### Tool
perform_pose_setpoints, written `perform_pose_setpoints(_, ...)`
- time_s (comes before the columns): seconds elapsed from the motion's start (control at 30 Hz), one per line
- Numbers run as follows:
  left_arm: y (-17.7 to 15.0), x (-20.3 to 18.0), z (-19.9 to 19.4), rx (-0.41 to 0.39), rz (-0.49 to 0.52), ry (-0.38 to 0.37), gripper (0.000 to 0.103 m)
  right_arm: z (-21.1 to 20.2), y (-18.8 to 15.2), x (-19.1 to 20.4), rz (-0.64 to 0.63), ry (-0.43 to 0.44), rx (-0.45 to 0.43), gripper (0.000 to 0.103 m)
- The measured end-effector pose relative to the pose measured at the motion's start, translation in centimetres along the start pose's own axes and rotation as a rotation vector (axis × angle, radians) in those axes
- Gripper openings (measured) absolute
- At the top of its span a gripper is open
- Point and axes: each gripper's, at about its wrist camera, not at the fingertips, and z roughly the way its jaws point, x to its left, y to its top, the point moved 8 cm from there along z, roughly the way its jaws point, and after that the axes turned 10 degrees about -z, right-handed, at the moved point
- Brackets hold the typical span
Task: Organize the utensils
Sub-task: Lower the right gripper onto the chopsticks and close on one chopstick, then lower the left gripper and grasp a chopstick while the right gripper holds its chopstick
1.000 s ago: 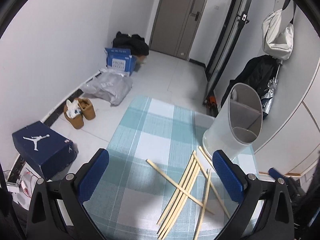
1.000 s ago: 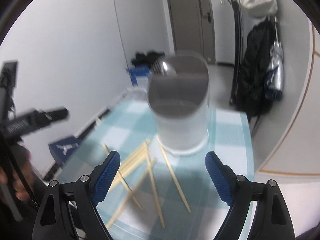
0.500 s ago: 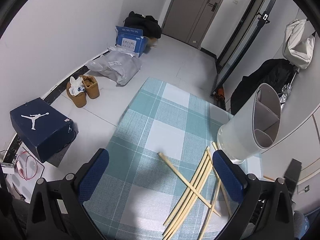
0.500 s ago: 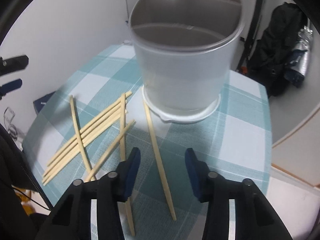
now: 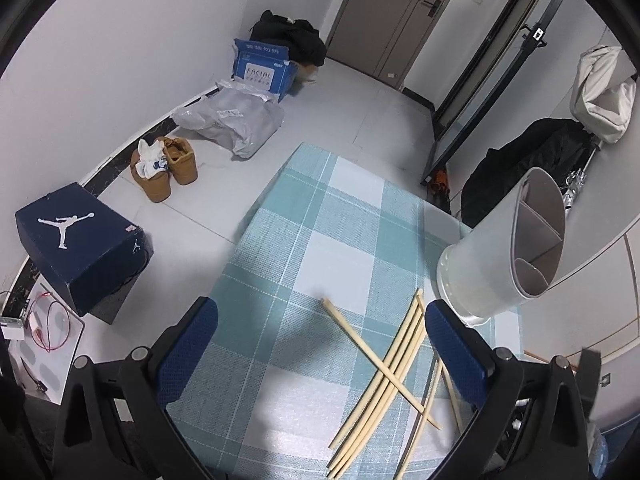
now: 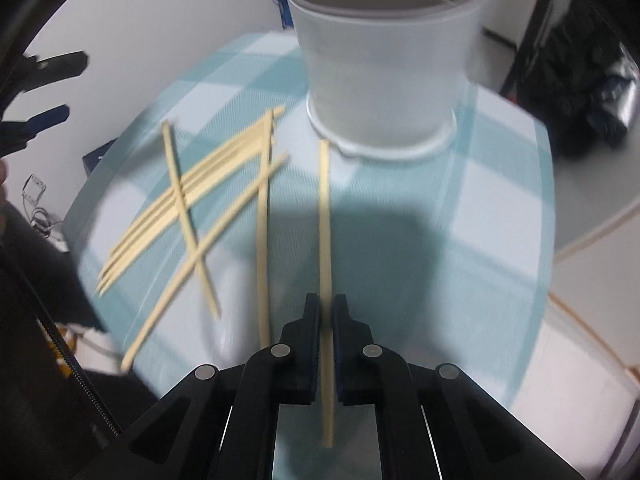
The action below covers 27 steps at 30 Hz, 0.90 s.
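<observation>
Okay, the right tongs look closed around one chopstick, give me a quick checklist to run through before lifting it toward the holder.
1. Right tongs closed around the single pale wooden chopstick: ok, jaws nearly together with it between them.
2. That chopstick clear of the others: ok, it lies apart from the crossed pile of wooden chopsticks.
3. Firm grip: cannot tell, the picture is blurred.
4. White plastic divided utensil holder upright with open top: ok.
5. Holder compartments free: ok, nothing visible in the part seen from the left wrist view.
6. Left tongs out of the way: ok, open, holding nothing.
</observation>
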Motion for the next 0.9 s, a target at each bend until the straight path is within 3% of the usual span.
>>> perform_pose_setpoints(0.17, -0.1, 0.4, 0.6, 0.036, -0.048, -0.006, 0.102, -1.1, -2.6, 0.6, 0.010, 0.079, 0.054, 0.009)
perform_pose_setpoints(0.27, 0.1, 0.4, 0.6, 0.026, -0.048, 0.007, 0.102, -1.8, -1.9, 0.6, -0.029, 0.068, 0.009, 0.022)
perform_pose_setpoints(0.4, 0.3, 1.0, 0.7, 0.018, -0.059, 0.023, 0.102, -1.3, 1.5, -0.2, -0.036, 0.048, -0.039, 0.025)
perform_pose_setpoints(0.53, 0.1, 2.2, 1.6, 0.075, -0.122, 0.035, 0.102, 0.4, 4.6, -0.8, -0.042, 0.017, -0.064, 0.025)
perform_pose_setpoints(0.7, -0.1, 2.4, 1.8, 0.096, -0.066, 0.077, 0.102, 2.1, 6.5, -1.0, 0.001, 0.001, -0.088, 0.025)
perform_pose_setpoints(0.77, -0.3, 2.5, 1.9, 0.107, -0.067, 0.070, 0.102, 2.4, 6.7, -1.2, 0.021, -0.010, -0.104, 0.020)
perform_pose_setpoints(0.83, -0.6, 2.7, 2.3, 0.132, -0.081, 0.056, 0.102, 2.6, 7.0, -1.1, 0.015, -0.023, -0.112, 0.009)
perform_pose_setpoints(0.9, -0.8, 2.9, 2.6, 0.155, -0.098, 0.053, 0.102, 2.8, 7.2, -0.8, 0.008, -0.009, -0.116, 0.007)
